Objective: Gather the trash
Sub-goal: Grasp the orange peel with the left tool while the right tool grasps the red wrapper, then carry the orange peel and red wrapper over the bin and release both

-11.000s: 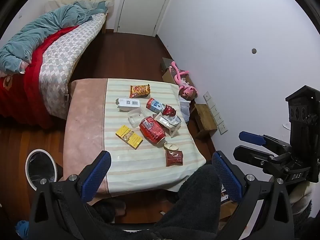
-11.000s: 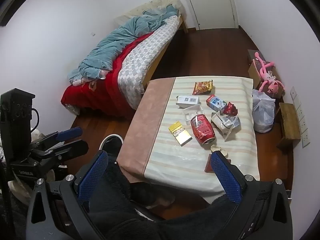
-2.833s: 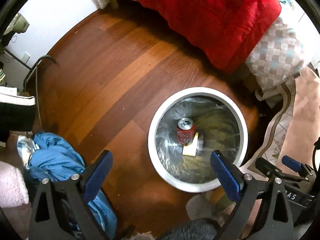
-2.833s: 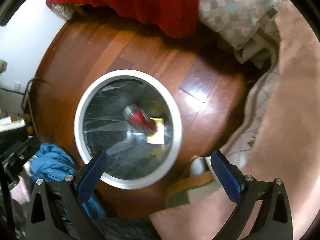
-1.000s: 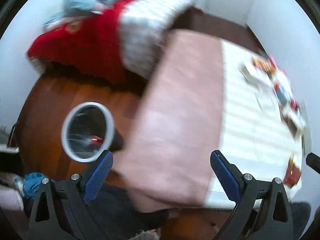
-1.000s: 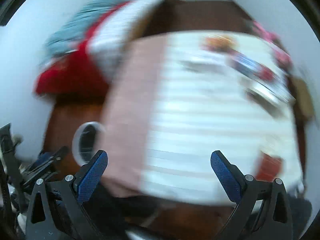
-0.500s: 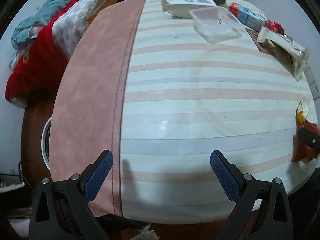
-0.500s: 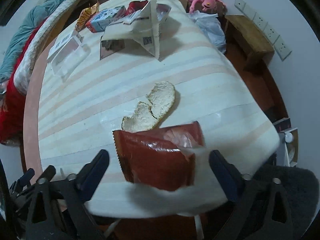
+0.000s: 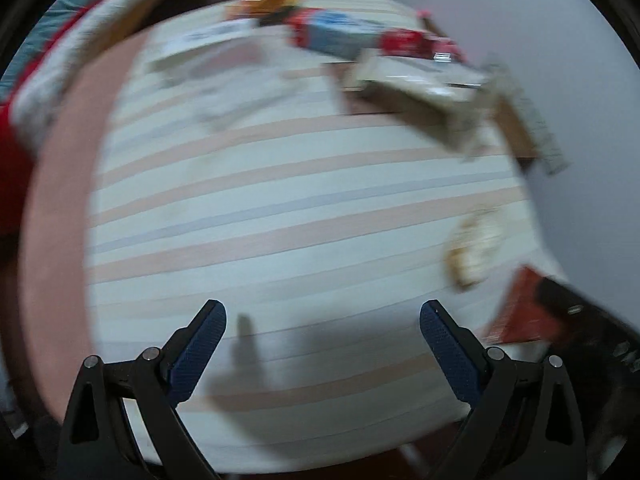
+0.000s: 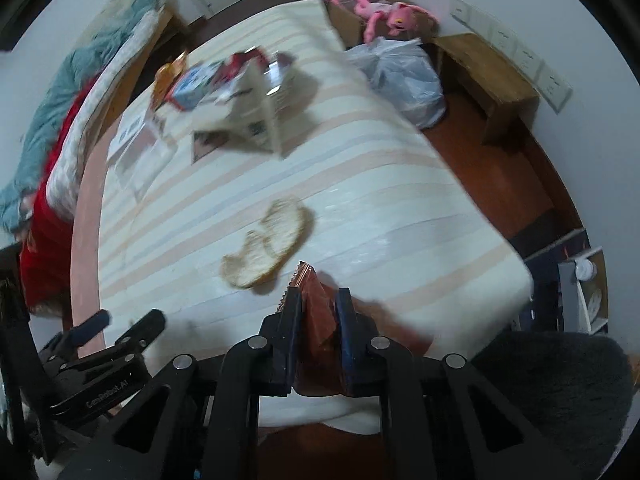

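1. R gripper clamped on the crinkly red-brown foil snack wrapper at the near edge of the striped-cloth table.
2. L gripper spread wide, empty, over the cloth.
3. Wrapper prob light, floppy, slick; grip mid-body, not the serrated edge.

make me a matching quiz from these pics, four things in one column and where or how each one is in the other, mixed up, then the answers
Things:
1. red wrapper
2. bread slice
3. white plastic bag
4. left gripper

States:
A. open, holding nothing
B. on the floor beside the table
C. lying flat on the striped cloth
D. pinched in the right gripper

Pairs: 1-D, 2-C, 3-B, 4-A
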Available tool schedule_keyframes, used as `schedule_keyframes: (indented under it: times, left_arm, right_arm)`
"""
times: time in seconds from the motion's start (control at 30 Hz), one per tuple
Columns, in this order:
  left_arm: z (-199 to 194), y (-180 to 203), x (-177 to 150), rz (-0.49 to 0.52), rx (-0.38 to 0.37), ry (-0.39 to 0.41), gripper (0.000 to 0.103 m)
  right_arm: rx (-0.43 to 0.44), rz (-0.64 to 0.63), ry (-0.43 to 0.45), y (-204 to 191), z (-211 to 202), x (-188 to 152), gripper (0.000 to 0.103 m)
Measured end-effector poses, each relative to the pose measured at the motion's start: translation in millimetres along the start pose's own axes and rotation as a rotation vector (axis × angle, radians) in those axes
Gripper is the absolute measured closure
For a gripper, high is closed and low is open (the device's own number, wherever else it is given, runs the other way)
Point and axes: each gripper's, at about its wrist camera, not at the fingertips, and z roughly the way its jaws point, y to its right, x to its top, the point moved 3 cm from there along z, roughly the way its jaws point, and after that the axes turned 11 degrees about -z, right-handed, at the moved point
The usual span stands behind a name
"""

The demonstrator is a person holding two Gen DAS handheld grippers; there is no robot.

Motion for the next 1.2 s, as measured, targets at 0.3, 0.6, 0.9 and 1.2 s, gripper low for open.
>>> schedule_keyframes:
  times: [0.3, 0.6, 0.9, 1.2]
  left_arm:
    - [16, 57, 5, 0.061, -0.062, -0.038, 0.049]
    - [-4, 49, 20, -0.033, -0.223, -0.089, 0.050]
    - [21, 79, 18, 0.024, -0.109, -0.050, 0.082]
    - [3, 65, 14, 0.053, -0.030, 0.050, 0.091]
  right_arm:
    - [0.007, 0.078, 0.012, 31, -5, 2, 0.085]
    - [0.021, 0.120, 0.041, 46, -16, 4, 0.086]
    - [0.019, 0.149, 0.028, 50, -7, -3, 0.086]
    - [0.031, 0.138, 0.036, 47, -9, -4, 0.088]
